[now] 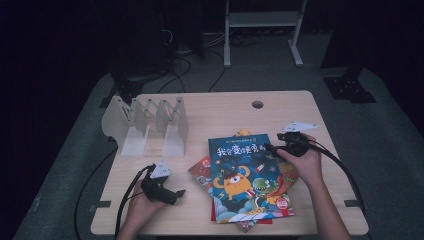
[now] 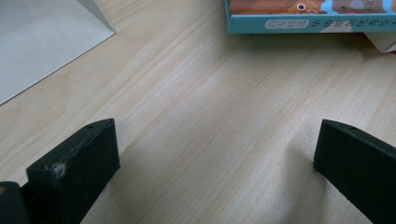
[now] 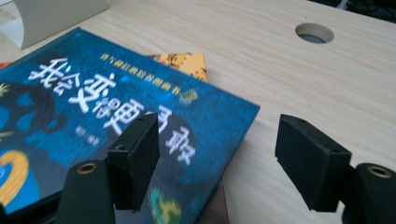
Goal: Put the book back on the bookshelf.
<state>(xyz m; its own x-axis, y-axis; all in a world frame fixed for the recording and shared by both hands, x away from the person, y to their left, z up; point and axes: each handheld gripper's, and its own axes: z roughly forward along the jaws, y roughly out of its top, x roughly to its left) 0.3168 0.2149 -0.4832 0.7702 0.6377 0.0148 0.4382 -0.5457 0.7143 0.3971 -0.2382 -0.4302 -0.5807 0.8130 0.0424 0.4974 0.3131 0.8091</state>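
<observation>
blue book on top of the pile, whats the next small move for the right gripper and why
Probably ease the right gripper onto the blue book's near corner, then close. Its fingers stand open astride that corner without pinching it, and the white rack stands bookless.

A blue picture book [image 1: 247, 175] with an orange cartoon monster lies flat, face up, atop a loose stack of perhaps three books [image 1: 203, 169], toward the table's five o'clock.

A dim lab: wooden table [image 1: 295, 107], floor cables [image 1: 195, 65], white metal stand [image 1: 262, 20].
</observation>
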